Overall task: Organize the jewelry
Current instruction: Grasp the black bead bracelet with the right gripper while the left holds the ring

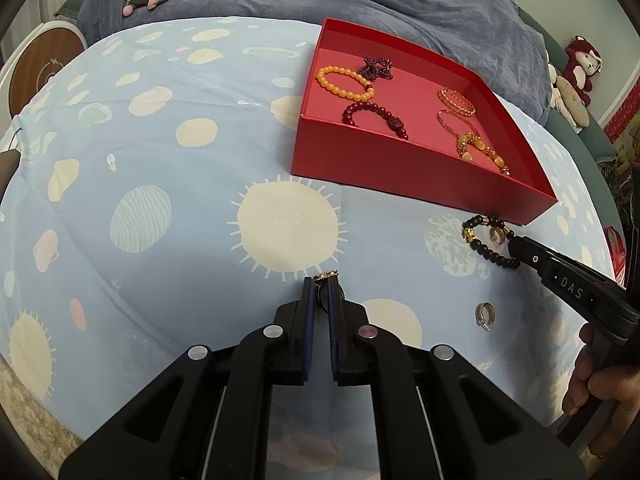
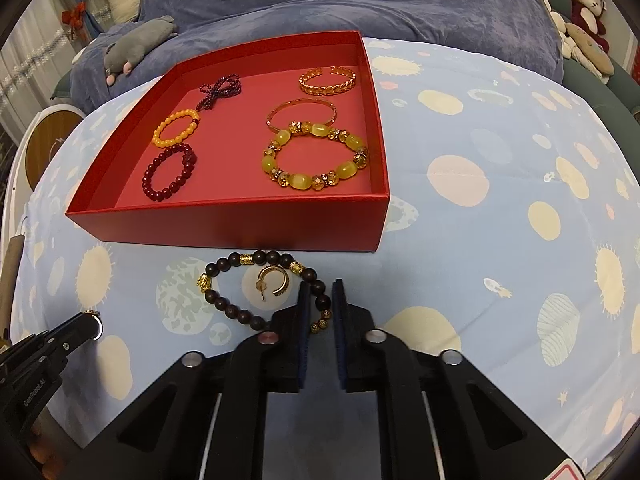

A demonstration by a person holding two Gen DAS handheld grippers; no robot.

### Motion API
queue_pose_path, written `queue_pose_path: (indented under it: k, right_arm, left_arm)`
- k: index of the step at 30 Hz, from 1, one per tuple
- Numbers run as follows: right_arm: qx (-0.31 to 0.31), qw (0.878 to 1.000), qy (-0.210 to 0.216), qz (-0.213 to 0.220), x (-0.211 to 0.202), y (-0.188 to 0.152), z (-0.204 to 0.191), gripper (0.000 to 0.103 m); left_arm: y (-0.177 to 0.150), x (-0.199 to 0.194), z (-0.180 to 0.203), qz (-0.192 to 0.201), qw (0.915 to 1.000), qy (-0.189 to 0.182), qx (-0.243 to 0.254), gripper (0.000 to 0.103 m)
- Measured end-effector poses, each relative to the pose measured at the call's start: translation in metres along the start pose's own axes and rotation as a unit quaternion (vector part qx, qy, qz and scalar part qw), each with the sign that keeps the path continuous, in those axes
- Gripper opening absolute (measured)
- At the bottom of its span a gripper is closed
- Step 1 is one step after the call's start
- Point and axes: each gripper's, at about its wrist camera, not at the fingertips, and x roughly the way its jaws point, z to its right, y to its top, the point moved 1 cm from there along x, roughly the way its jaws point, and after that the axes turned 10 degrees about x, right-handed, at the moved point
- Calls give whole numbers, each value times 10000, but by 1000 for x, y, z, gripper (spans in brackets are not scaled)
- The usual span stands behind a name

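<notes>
Left gripper (image 1: 320,288): we have its jaws drawn in narrow on a small gold ring (image 1: 326,276), which stands on edge between the pads with its studded top just past the tips. We judge the edge-on pinch is what keeps so thin a thing from slipping flat.

Right gripper (image 2: 321,304): its jaws straddle one side of the dark bead bracelet (image 2: 256,280), a few beads sitting between the pads; we cannot tell whether the pads press them yet or only bracket them.

Bracelet lie: flat on the bedsheet (image 2: 480,240), its loop spreading ahead and to the left of the right tips, long axis running from the tips toward the near wall of the red box (image 2: 224,224).

Gold hoop earring (image 2: 276,280): lies inside the bracelet's loop, just ahead-left of the right tips, open side facing the box. We judge a lift of the bracelet could drag it.

Silver hoop earring (image 1: 485,315): loose on the sheet, right of the left tips.

Box: ahead of both grippers, open top up. Beaded pieces, among them the orange bracelet (image 2: 176,128), line its left side; gold bangles and the yellow stone bracelet (image 2: 316,156) its right, so we read it as sorting by kind.

Next: we judge both pieces go forward over the near wall.
</notes>
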Motion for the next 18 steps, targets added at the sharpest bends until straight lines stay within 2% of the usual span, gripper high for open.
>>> queue_pose_path:
  k: [7,18]
  right_arm:
    - [49,9999,155,56,-16,-3,-3,8]
    - [131,9971,588,462,-80,-8,-14,8]
  left_arm:
    - [1,-1,1,14,10000,-14,7,6]
    - [1,-28,10,280,9994,-153,122,5]
